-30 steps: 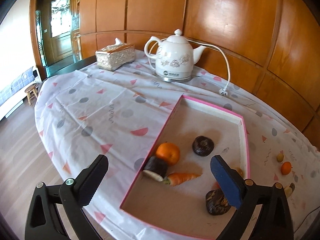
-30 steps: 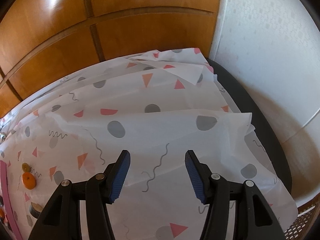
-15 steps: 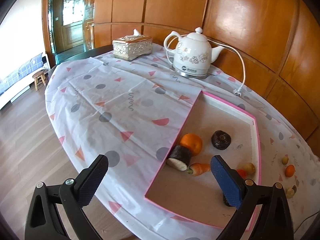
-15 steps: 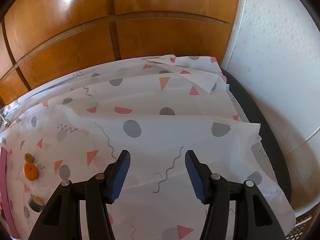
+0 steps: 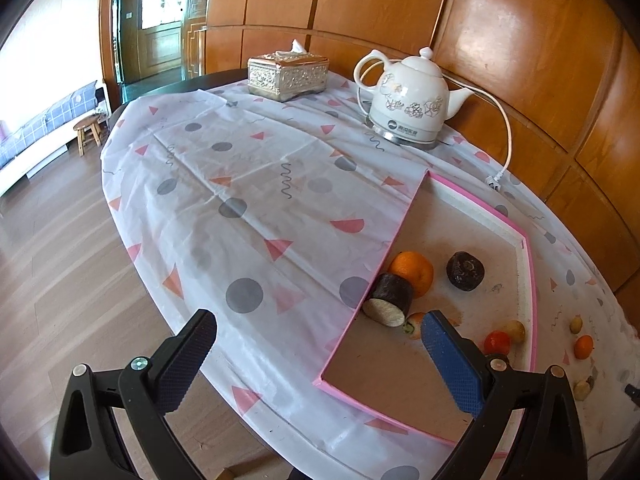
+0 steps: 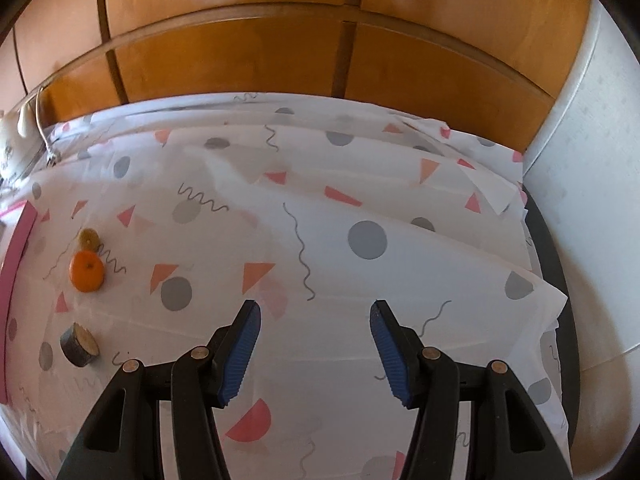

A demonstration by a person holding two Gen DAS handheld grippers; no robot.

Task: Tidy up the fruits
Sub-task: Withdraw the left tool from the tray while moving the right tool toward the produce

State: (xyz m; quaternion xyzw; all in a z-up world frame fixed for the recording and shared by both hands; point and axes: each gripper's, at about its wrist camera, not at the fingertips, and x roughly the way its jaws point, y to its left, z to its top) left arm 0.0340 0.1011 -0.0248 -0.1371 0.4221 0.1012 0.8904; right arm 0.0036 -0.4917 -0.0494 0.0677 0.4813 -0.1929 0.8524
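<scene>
A pink-rimmed tray (image 5: 529,280) lies on the table and holds an orange (image 5: 412,273), a dark round fruit (image 5: 465,271), a dark cut cylinder (image 5: 388,299), a carrot (image 5: 414,325) and small fruits (image 5: 497,342). My left gripper (image 5: 320,356) is open and empty above the tray's near left corner. On the cloth right of the tray lie a small orange (image 6: 86,271), a yellowish fruit (image 6: 88,239) and a cut dark piece (image 6: 80,345). My right gripper (image 6: 315,346) is open and empty over bare cloth to the right of them.
A white kettle (image 5: 410,110) with its cord (image 5: 506,136) and a silver tissue box (image 5: 287,75) stand at the table's back. Wood panelling runs behind. The table's edge drops to the floor (image 5: 60,272) on the left; a white wall (image 6: 592,200) is on the right.
The left gripper has drawn back and swung left, so more of the floor shows. The right gripper has swung left, bringing the loose fruits further into view. Both stay open.
</scene>
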